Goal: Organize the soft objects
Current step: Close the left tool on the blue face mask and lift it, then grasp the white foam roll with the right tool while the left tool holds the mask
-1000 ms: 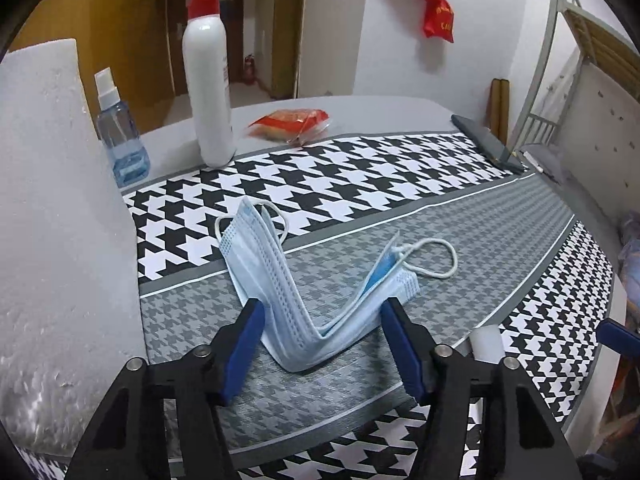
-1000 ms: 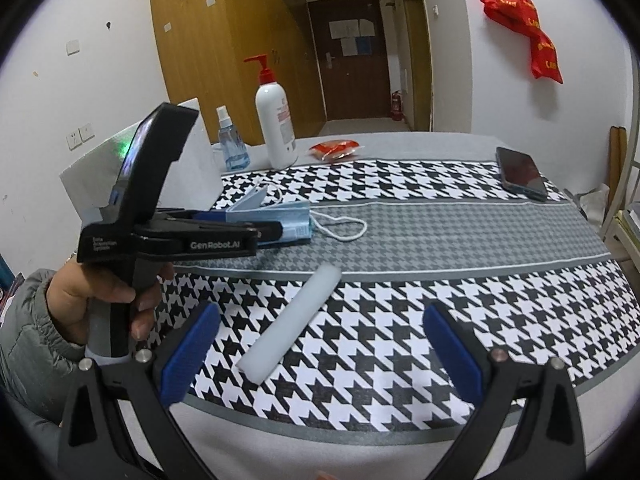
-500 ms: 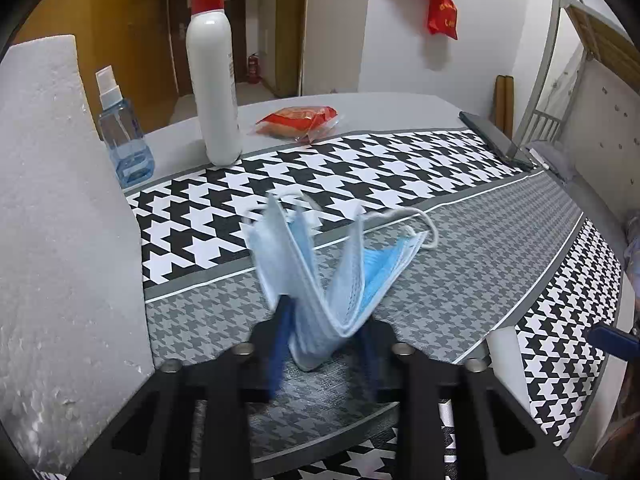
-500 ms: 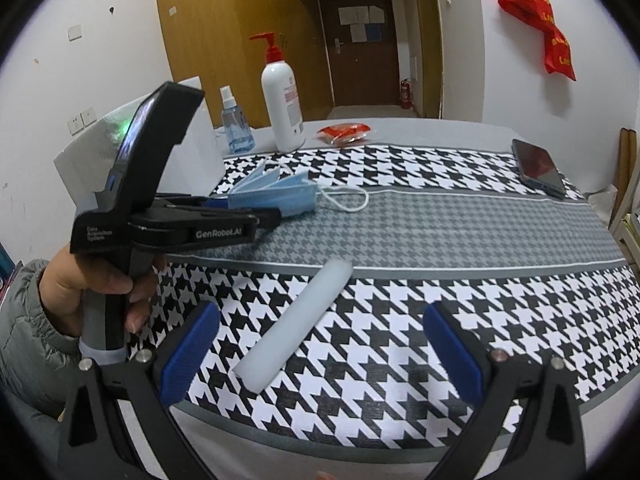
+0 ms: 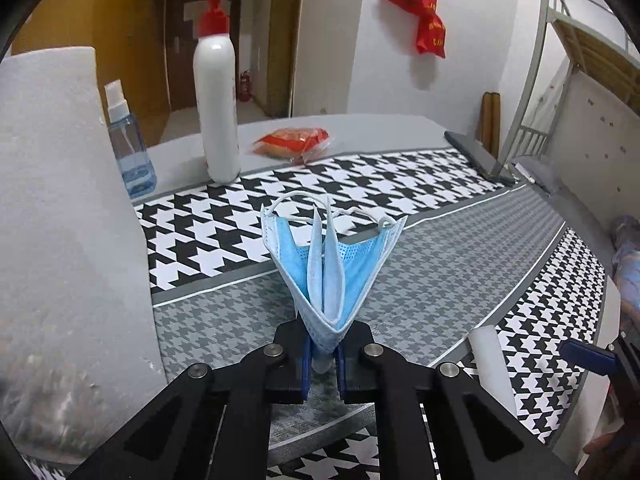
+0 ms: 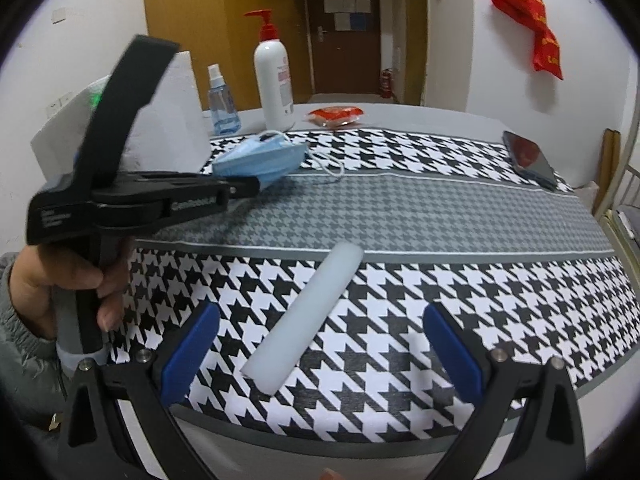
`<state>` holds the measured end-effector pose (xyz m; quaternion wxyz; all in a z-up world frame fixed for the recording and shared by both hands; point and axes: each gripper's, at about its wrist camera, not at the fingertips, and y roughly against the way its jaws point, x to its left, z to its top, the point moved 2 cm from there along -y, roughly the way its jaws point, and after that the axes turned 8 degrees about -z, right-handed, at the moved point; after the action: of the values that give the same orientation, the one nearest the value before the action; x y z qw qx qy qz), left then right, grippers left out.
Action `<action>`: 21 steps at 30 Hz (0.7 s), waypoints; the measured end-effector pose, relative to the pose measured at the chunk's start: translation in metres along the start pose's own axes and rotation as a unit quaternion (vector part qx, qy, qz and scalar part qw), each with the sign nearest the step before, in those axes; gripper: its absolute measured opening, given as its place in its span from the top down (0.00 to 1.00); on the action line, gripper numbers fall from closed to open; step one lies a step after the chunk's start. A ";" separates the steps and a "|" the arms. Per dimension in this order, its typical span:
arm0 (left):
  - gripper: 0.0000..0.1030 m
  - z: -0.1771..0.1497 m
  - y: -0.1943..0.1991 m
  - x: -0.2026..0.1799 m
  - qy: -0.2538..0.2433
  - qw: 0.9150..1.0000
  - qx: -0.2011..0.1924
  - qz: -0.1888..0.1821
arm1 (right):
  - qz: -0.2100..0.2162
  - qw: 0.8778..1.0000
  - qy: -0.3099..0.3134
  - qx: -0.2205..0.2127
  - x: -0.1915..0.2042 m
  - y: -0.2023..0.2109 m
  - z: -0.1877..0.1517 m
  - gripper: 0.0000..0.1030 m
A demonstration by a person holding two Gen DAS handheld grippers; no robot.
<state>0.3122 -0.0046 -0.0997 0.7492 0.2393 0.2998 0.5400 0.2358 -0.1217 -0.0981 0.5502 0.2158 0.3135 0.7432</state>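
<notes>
**Masks pinched up off the runner**

Closed just now, left claw [image 5: 322, 354], onto the fold of the stack of blue face masks [image 5: 332, 264]; jaws wide a second ago with the masks lying bent between them, now clamped tight on the crease. Squeezed into a standing fan, ear loops [image 5: 320, 208] dangling off the far edges. From the right wrist view, masks [image 6: 262, 158] jutting past the left claw's tip [image 6: 256, 188], seemingly just above the grey band of the table runner [image 6: 400, 208]. First soft thing secured, by the look of it; carrying and setting down not yet done.

Open wide, right claw [image 6: 320, 348], nothing held, hovering with the white foam stick [image 6: 308, 316] lying on the checked band between its blue fingers [image 6: 192, 340], untouched. Probably next in line.

Room for moving: crowded on the left, with a big white foam block [image 5: 60, 220] close beside the left claw, plus a spray bottle [image 5: 130, 148] and a pump bottle [image 5: 216, 100] behind. Far side: a red snack packet [image 5: 294, 142] and a dark phone [image 6: 532, 160] near the right edge. Middle grey band free ahead and to the right. Near table edge just under the right claw, stick's end not far from it, so worth care against a nudge over the side.
</notes>
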 end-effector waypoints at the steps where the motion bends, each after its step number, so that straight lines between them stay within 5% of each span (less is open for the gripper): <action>1: 0.90 0.000 0.002 -0.001 -0.002 1.000 -0.003 -0.001 | -0.009 1.000 -0.003 0.000 0.002 0.000 -0.001 0.00; 4: 0.90 -0.001 0.007 -0.002 -0.007 1.000 -0.013 0.001 | -0.025 1.000 -0.006 0.000 0.007 0.001 -0.003 0.01; 9: 0.90 0.000 0.009 -0.005 -0.009 1.000 -0.023 -0.001 | -0.047 0.999 -0.016 0.008 0.016 0.002 -0.008 0.24; 21: 0.90 0.001 0.017 -0.007 -0.013 0.999 -0.045 0.003 | -0.084 0.996 -0.025 0.015 0.035 0.001 -0.009 0.48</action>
<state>0.3001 -0.0061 -0.0860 0.7614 0.2131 0.2647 0.5521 0.2188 -0.0910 -0.1047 0.6155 0.2153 0.3277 0.6837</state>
